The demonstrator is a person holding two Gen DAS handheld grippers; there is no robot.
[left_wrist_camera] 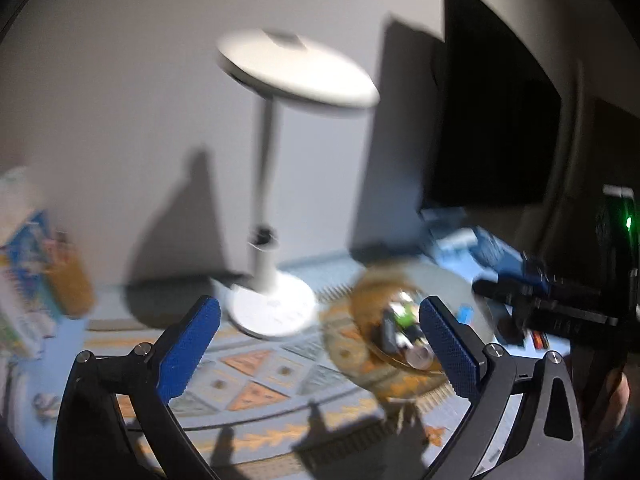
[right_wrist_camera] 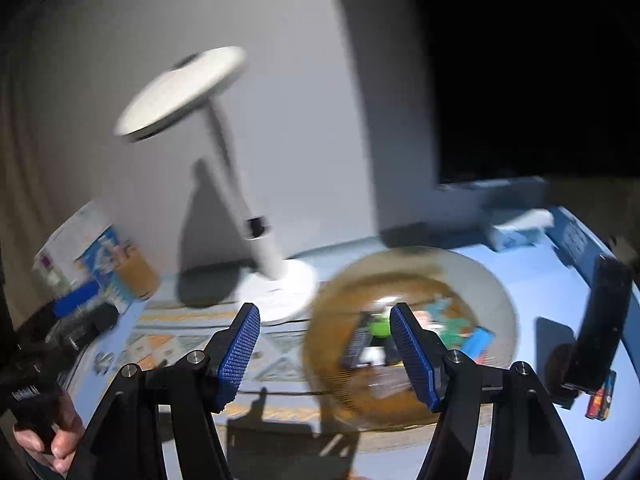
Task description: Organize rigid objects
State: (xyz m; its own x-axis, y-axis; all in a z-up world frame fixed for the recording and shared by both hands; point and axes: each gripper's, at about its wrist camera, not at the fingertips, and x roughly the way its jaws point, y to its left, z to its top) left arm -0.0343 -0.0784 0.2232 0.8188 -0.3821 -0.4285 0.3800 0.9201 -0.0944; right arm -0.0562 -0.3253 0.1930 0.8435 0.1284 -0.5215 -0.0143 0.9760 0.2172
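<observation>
The left gripper (left_wrist_camera: 320,344), black with blue ribbed pads, stands with its jaws spread wide and nothing between them; the right gripper (right_wrist_camera: 325,354), of the same make, is likewise parted with empty jaws. No earlier view is given, and both views are smeared by blur. The task's things, a heap of small rigid objects (right_wrist_camera: 400,340), lie in one amber translucent glass bowl (right_wrist_camera: 340,300), lower centre-right of the right wrist view and just behind that gripper's right pad, which hides part of the heap. Blur makes a count impossible; a green piece, dark blocks and a light blue piece can be made out. In the left wrist view the same bowl (left_wrist_camera: 362,300) sits behind the right pad, its contents partly hidden. Outward, one white desk lamp with a round flat head (right_wrist_camera: 276,280) stands left of the bowl on the blue patterned table mat (right_wrist_camera: 168,344). One dark monitor (left_wrist_camera: 492,120) fills the upper right. Colourful boxes (right_wrist_camera: 92,256) at the left edge are too blurred to count. A hand (right_wrist_camera: 52,436) is cut off at the lower left.
</observation>
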